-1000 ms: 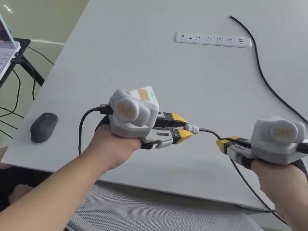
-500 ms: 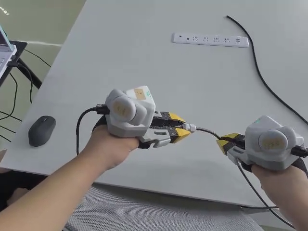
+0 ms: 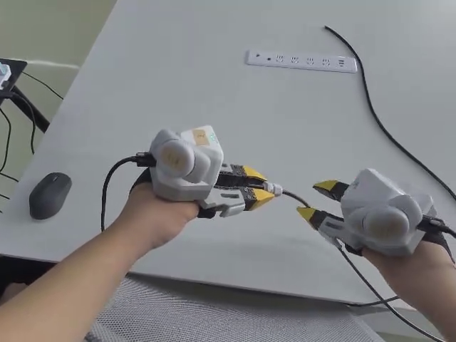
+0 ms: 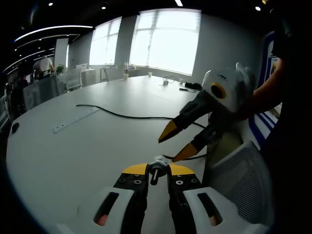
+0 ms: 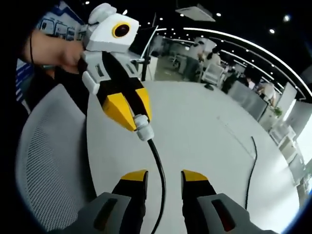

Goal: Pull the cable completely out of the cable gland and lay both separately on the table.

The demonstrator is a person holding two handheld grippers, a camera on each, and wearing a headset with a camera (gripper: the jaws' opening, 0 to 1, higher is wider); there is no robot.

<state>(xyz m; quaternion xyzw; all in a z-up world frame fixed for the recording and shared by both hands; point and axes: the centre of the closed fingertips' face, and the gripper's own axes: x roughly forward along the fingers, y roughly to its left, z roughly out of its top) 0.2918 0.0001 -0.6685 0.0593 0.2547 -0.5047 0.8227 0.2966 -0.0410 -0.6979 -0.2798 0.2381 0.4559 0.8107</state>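
Table [image 3: 214,92]: we see a wide pale top. Both grippers hang above its near edge, so nothing of the task lies on it yet.
Left gripper [image 3: 265,189]: its jaws are clamped together on the cable gland, whose nose pokes out past the yellow tips.
Right gripper [image 3: 318,200]: its jaws are spread and carry nothing. It sits just beside the left gripper, facing it.
Cable [image 5: 157,156]: it is thin and black. It leaves the gland's nose, runs through the gap between the right jaws without clearly touching either, then drops past the table edge.
Cable gland [image 3: 274,190]: it is small and pale, held in the air, with the cable threaded through it.
Step in hand: we judge this to be a grip being taken partway through the pull, with the cable not yet free.
Next move: we think the right jaws should close on the cable near the gland, then draw straight away along its axis while the left holds firm.
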